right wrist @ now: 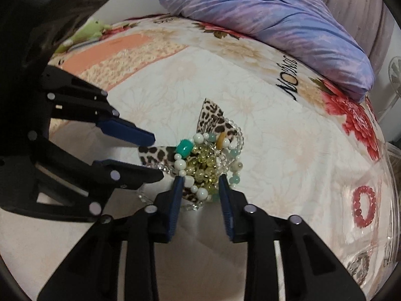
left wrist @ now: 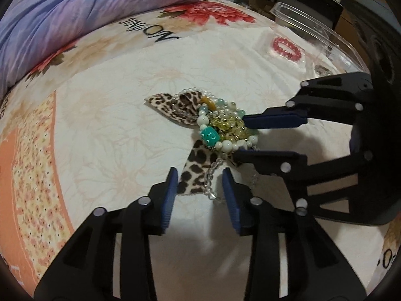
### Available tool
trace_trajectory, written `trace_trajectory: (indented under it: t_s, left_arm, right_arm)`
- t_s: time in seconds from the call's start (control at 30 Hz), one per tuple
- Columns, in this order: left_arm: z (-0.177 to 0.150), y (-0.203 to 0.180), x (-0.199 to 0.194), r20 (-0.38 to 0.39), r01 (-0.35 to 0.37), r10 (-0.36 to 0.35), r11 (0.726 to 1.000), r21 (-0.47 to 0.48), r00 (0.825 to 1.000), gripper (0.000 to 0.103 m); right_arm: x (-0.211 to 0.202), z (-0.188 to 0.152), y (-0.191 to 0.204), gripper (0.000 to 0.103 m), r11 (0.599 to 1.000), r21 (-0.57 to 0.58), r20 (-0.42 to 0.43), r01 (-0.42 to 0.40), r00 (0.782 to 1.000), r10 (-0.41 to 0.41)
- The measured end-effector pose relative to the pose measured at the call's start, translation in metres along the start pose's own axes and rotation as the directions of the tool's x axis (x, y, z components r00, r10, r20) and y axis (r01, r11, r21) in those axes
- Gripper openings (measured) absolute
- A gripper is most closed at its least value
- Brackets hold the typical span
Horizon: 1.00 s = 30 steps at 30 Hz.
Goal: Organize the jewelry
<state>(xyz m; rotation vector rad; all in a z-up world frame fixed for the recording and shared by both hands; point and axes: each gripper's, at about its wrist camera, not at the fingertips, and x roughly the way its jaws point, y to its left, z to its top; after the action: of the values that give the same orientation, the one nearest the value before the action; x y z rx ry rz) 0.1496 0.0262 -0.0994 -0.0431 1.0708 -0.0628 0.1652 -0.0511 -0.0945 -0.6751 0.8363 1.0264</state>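
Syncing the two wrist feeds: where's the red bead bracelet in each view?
Left wrist: red bead bracelet sits upper right, inside the clear plastic box, beyond the right gripper.
Right wrist: red bead bracelet sits at the right edge, lower half, again in the clear box, right of the right gripper.
Shared landmark: the teal bead in the jewelry pile at centre.

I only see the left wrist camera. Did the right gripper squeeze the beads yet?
Observer: No. The right gripper is open, with one finger on each side of the yellow-green beads.
Operator: What's past the orange stripe?
Observer: A soft-looking green thing; I cannot tell what it is.
Operator: Anything beside the purple pillow?
Observer: What looks like a white fan, just past it.
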Motion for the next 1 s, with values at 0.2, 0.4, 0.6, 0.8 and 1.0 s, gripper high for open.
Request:
trace_trajectory:
  t_s: [0.2, 0.4, 0.6, 0.8, 1.0]
  left_arm:
    - [-0.002, 0.001, 0.000, 0.026, 0.012, -0.013, 1.000, 0.010, 1.000, 0.009]
    - [-0.003, 0.011, -0.007, 0.032, 0.028, -0.027, 0.999, -0.031, 0.999, 0.008]
    - [-0.002, 0.023, -0.038, 0.093, 0.017, -0.009, 0.996, -0.086, 0.996, 0.008]
    - [-0.008, 0.024, -0.073, 0.118, -0.004, 0.016, 0.995, -0.104, 0.993, 0.008]
    - [-0.019, 0.023, -0.086, 0.108, -0.019, 0.032, 0.992, -0.127, 0.994, 0.008]
  right_arm:
    - [-0.010, -0.001, -0.010, 0.016, 0.999, 0.042, 0.017, -0.002, 1.000, 0.001]
    - [-0.036, 0.002, -0.025, 0.012, 0.995, 0.101, 0.083, -0.006, 0.997, -0.003]
    - [-0.073, 0.010, -0.040, 0.008, 0.985, 0.170, 0.184, -0.005, 0.982, -0.027]
    - [-0.099, 0.012, -0.042, 0.006, 0.983, 0.183, 0.222, -0.020, 0.975, -0.022]
    - [-0.099, 0.005, -0.030, 0.006, 0.989, 0.140, 0.185, -0.043, 0.983, 0.016]
